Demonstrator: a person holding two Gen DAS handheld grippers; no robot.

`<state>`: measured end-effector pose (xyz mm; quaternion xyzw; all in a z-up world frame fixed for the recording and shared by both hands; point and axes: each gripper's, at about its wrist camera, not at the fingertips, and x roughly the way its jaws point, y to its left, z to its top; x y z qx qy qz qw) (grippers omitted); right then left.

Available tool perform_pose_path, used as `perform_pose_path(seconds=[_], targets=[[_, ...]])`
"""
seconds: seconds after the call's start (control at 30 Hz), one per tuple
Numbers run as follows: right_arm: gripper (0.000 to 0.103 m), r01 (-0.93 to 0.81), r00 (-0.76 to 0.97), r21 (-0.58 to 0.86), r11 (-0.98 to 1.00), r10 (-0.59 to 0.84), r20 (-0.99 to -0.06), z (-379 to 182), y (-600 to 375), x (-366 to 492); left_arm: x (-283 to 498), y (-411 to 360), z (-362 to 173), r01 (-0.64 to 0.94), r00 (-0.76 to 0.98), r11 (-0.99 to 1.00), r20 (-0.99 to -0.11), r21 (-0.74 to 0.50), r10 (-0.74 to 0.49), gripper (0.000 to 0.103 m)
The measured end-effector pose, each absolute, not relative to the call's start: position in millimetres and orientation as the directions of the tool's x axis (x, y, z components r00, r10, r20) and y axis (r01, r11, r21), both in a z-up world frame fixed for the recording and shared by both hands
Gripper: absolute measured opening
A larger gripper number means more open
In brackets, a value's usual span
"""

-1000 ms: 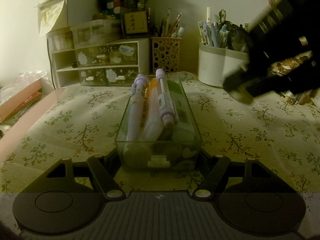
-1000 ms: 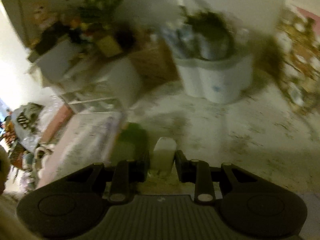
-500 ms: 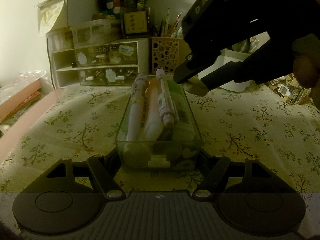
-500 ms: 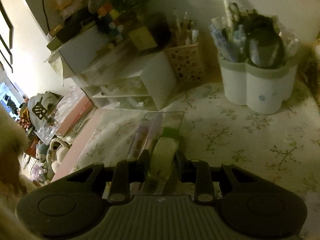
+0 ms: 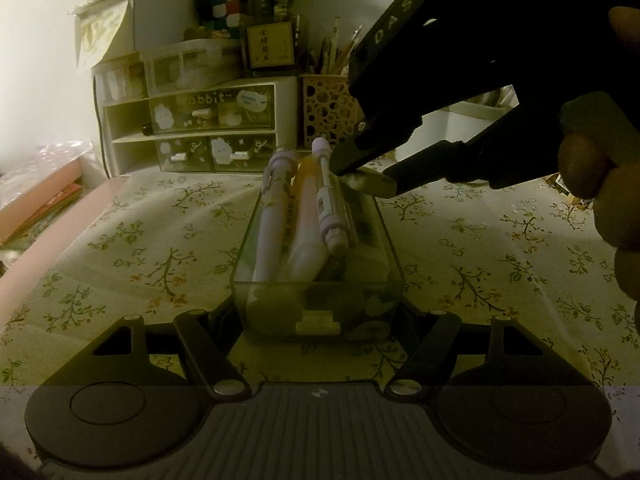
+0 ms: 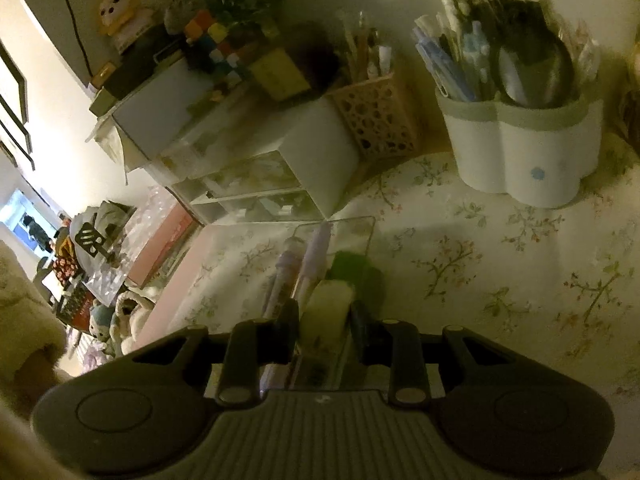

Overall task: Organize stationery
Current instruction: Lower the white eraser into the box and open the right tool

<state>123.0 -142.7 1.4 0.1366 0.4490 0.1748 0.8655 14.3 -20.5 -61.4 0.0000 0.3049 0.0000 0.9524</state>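
A clear plastic drawer box [image 5: 384, 240] stands on the flowered tablecloth, holding purple and white pens [image 5: 326, 196] and a green-wrapped item. My left gripper [image 5: 318, 320] is shut on the box's near end. My right gripper [image 5: 366, 180] hangs over the box's far right end, shut on a pale white eraser [image 6: 326, 310]. In the right wrist view the eraser sits between the fingers just above the box [image 6: 360, 226] and its pens [image 6: 314, 260].
A white drawer organiser [image 5: 208, 136] with a missing-drawer slot stands at the back left. An orange perforated pen holder [image 5: 326, 108] and a white pen cup [image 6: 520, 148] full of pens stand behind. Pink boxes [image 5: 36, 204] lie at far left.
My right gripper with the eraser swung in from the right and came down over the far end of the box. My left gripper and the box stayed still.
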Motion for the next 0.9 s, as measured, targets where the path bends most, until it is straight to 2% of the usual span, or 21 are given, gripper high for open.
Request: perform_pose_path(seconds=[0.9], targets=[[0.029, -0.193, 0.528, 0.424, 0.885, 0.458, -0.715, 2.2, -149.4, 119.3, 14.9, -21.0, -61.2, 0.005, 0.813, 1.000, -0.582, 0.006, -0.001, 0.073]])
